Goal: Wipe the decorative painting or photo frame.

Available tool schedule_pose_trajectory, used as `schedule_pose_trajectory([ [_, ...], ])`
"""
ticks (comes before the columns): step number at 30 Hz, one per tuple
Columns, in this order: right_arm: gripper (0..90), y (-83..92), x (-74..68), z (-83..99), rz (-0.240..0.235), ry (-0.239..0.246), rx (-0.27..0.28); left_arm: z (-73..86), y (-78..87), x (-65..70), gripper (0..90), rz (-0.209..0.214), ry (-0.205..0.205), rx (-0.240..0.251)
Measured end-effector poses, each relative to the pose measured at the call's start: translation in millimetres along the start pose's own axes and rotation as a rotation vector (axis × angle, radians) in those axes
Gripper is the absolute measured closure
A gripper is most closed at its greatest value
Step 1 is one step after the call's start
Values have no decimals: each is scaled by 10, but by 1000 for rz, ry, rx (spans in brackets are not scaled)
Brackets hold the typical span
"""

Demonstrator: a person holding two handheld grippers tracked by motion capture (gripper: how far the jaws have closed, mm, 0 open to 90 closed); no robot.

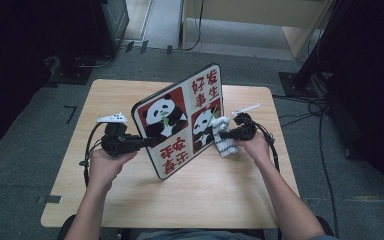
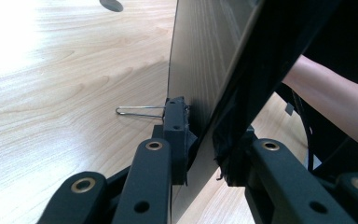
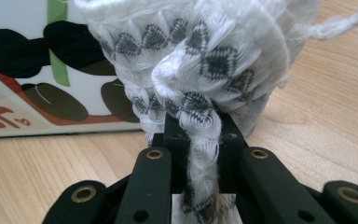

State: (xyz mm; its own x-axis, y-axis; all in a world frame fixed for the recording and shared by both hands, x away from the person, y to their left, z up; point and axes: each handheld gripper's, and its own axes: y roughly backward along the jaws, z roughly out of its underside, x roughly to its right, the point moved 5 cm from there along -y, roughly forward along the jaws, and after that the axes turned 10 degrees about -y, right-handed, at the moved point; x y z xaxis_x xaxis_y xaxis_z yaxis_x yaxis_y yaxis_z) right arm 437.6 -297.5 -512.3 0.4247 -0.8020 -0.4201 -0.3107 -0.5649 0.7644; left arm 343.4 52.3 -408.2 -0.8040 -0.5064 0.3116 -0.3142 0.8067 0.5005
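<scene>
A flat panda board point(image 1: 180, 120) with red characters stands tilted on its lower edge in the middle of the wooden table point(image 1: 130, 90). My left gripper point(image 1: 147, 142) is shut on the board's left edge; in the left gripper view the thin board edge point(image 2: 200, 84) runs up between the jaws. My right gripper point(image 1: 223, 134) is shut on a white cloth point(image 1: 225, 140) with a dark diamond pattern, held against the board's right lower picture. In the right gripper view the bunched cloth point(image 3: 205, 60) sits between the jaws, with the panda board point(image 3: 37, 70) just behind it.
A thin wire loop point(image 2: 140, 110) lies on the table beside the board's back. Cables point(image 1: 305, 107) trail on the carpet to the right. Dark stands and a wooden cabinet point(image 1: 260, 20) are beyond the table's far side.
</scene>
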Motion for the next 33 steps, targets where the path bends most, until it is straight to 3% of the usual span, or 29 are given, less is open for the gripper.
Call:
schedule_pose_trajectory([
  [11, 809, 243, -68, -70, -3, 22, 41, 2, 1, 0, 763, -3, 4, -1],
  [21, 813, 491, -204, -228, -41, 11, 70, 9, 4, 2, 762, -5, 13, 1],
  [33, 812, 821, -454, -500, -43, 72, 85, 8, 5, -6, 761, -4, 20, 2],
])
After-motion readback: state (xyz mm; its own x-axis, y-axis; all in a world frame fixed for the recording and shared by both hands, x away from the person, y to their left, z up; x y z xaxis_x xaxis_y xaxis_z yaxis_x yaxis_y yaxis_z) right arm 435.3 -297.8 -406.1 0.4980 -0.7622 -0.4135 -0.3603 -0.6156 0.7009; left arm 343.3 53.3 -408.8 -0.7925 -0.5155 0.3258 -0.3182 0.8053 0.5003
